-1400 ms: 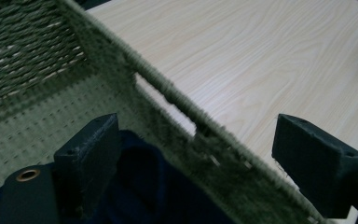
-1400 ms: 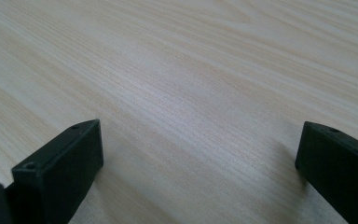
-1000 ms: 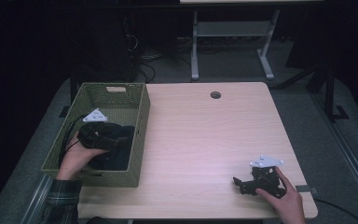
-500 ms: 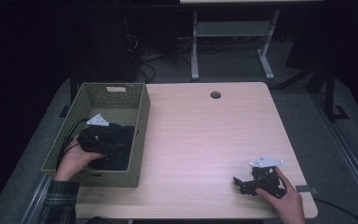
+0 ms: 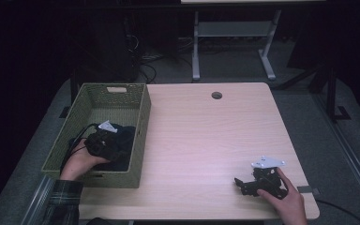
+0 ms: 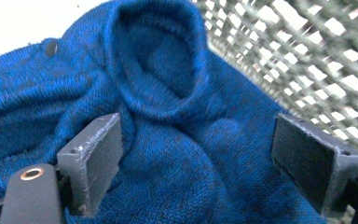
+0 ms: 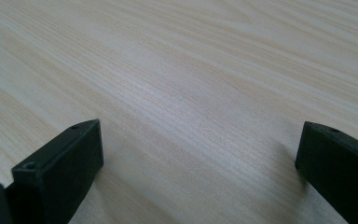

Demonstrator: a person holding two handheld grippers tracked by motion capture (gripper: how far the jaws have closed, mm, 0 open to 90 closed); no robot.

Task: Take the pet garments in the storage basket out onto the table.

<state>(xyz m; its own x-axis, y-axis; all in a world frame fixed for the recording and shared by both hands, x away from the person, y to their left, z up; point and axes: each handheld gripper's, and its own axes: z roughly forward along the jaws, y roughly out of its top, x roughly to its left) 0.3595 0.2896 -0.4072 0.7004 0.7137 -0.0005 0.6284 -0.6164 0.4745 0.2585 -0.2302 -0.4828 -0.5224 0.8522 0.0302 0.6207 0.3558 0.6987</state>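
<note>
Table [image 5: 192, 140] of pale wood carries, at its near right corner, the right gripper [image 5: 243, 183], jaws spread wide over bare wood. At the left edge, inside the green woven basket [image 5: 140, 117], the left gripper [image 6: 198, 154] has its jaws spread, pressed into a blue knitted sweater [image 6: 168, 93].

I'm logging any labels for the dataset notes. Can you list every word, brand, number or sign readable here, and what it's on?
None: no readable text in any view.
The green woven basket, the blue knit garment, the wooden table, the left gripper and the right gripper show no print.
A small grey tab at the table's near right edge is too small to tell.
</note>
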